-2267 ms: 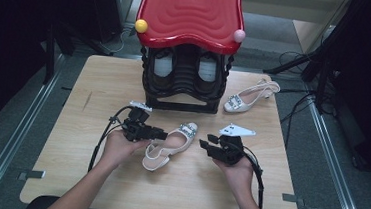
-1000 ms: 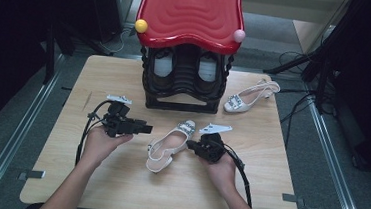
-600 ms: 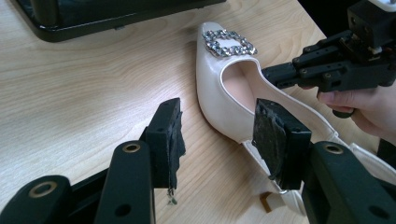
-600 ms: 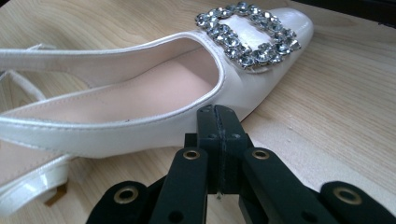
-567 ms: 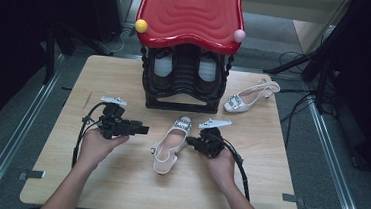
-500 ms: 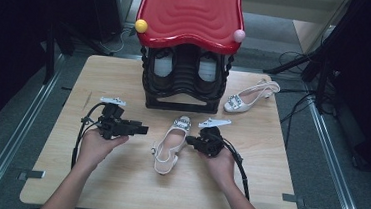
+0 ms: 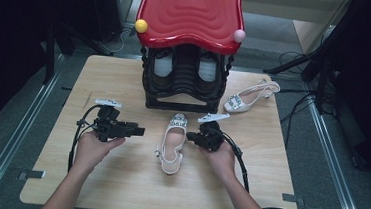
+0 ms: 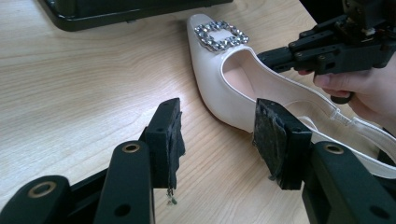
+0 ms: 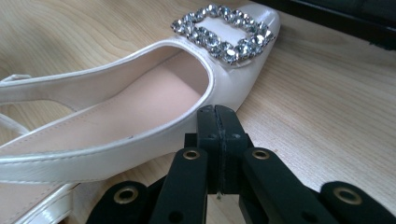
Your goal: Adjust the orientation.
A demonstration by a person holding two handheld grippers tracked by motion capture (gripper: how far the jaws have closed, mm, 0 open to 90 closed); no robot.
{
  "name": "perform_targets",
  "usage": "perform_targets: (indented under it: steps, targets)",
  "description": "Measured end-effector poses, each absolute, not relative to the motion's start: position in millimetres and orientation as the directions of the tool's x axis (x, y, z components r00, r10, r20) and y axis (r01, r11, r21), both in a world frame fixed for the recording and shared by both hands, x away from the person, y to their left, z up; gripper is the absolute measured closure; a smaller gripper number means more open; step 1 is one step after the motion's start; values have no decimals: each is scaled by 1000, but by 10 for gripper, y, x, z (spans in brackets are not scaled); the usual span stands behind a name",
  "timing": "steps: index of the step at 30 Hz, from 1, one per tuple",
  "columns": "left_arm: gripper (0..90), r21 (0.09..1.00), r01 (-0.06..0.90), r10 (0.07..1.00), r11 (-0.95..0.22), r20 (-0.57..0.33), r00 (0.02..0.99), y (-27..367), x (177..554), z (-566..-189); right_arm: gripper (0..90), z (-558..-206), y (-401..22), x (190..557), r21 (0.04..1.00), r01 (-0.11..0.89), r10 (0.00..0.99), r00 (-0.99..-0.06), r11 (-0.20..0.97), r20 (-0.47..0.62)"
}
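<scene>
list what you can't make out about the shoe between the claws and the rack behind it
- Near white shoe: its heel and back strap are cut off by the left edge in the right gripper view; the left claw covers part of its side in the left gripper view.
- Whether the shut right claw touches that shoe: the claw's own tips hide the contact.
- Black rack: its red top hides the upper shelves in the high view.
- Second shoe: buckle detail too small.
</scene>
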State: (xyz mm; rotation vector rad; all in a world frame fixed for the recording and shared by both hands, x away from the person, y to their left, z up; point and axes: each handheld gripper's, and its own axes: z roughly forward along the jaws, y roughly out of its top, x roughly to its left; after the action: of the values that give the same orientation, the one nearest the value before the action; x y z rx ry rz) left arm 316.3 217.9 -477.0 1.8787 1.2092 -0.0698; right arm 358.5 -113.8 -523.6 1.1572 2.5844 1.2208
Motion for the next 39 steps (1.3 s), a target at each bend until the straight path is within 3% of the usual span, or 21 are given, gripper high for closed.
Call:
perform_targets:
  steps: [13,39]
  targets:
    - [512,638,759,712,-131,-472,520,2256,3181,-4757,900,-5034,-1367,3459,715,587,652,-718,380,244]
    - [516,647,750,709,-137,-465,531,2246,3282,-4809,900,-4814,-2294,3656,765,619,804,-539,177,250]
